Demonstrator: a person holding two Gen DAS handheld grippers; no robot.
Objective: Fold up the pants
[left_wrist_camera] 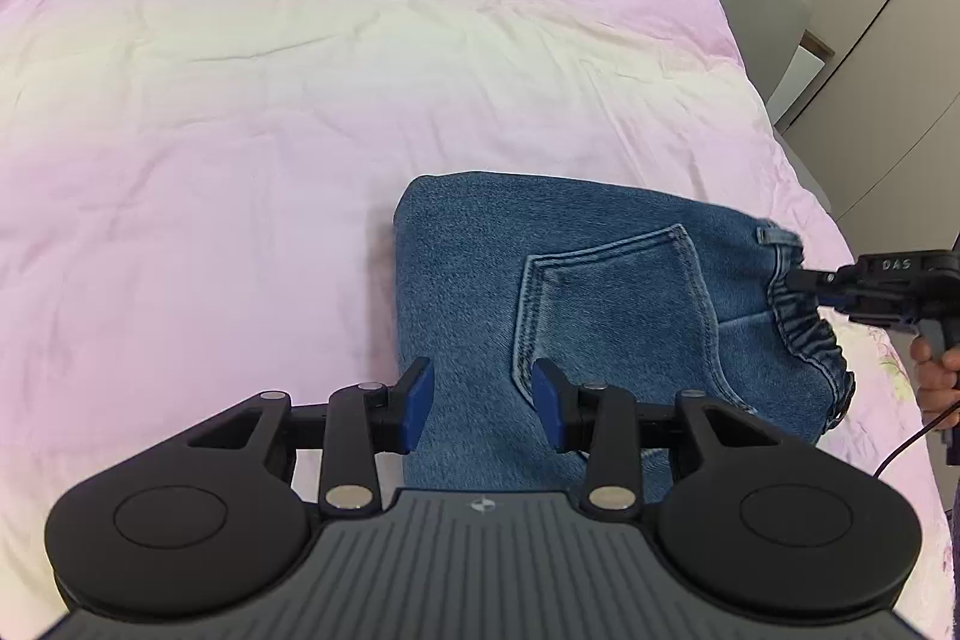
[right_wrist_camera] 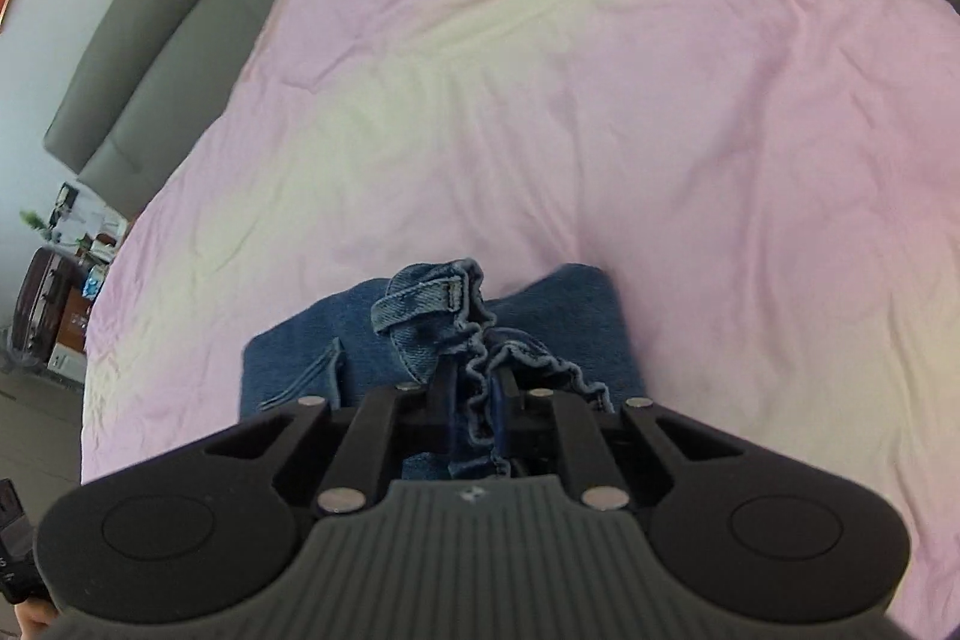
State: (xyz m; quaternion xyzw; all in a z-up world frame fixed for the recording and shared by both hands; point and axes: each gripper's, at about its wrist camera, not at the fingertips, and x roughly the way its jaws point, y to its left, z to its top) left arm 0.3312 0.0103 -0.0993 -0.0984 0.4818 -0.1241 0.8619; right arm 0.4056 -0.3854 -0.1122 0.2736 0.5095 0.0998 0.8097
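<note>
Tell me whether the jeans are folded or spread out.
Folded. The jeans lie as a compact block on the pink bedspread, back pocket up; the right gripper pinches the bunched waistband.

Folded jeans on pink bedspread (back pocket up)

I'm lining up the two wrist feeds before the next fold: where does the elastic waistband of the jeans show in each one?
Left wrist view: the waistband runs down the right edge of the jeans, where the right gripper meets it.
Right wrist view: the waistband is bunched at lower center, pinched in the right gripper.
Shared landmark: the belt loop.
</note>
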